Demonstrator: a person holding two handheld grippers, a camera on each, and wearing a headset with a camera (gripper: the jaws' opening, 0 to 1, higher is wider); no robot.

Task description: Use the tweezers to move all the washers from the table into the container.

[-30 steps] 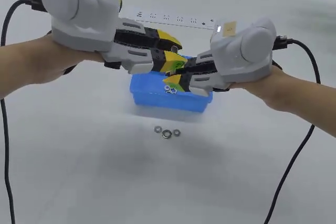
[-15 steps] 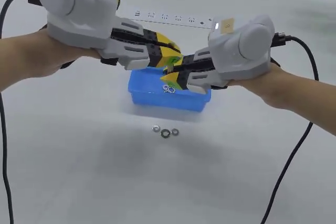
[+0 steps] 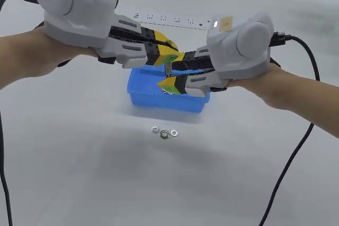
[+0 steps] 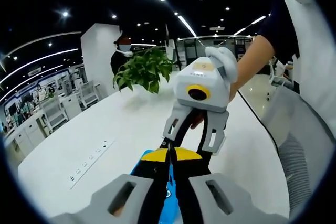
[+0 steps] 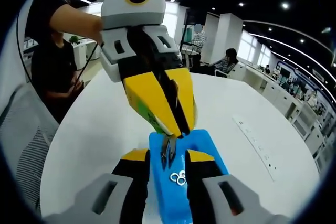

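Below the tips of both grippers, on the white table (image 3: 79,178), three washers (image 3: 164,133) lay close together in a short row. They were just in front of the blue container (image 3: 143,98), on the person's side, and did not touch it. Some other washers (image 5: 178,178) lay on the floor of the container, straight ahead of the right gripper's jaws. The tweezers (image 5: 167,153) hung over the container with their points down. The left gripper (image 3: 179,54) was clenched on their upper end, its yellow jaws pressed together. The right gripper (image 3: 169,75) faced it from the opposite side. Its jaws stood apart, one on each side of the tweezers' legs, and I could not tell if they touched them. In the head view the two grippers covered the back part of the container and most of its inside. Beyond the grippers a white power strip (image 3: 169,20) lay on the table, well apart from the container. A black cable (image 3: 296,146) ran from the rear of the right gripper down toward the person.
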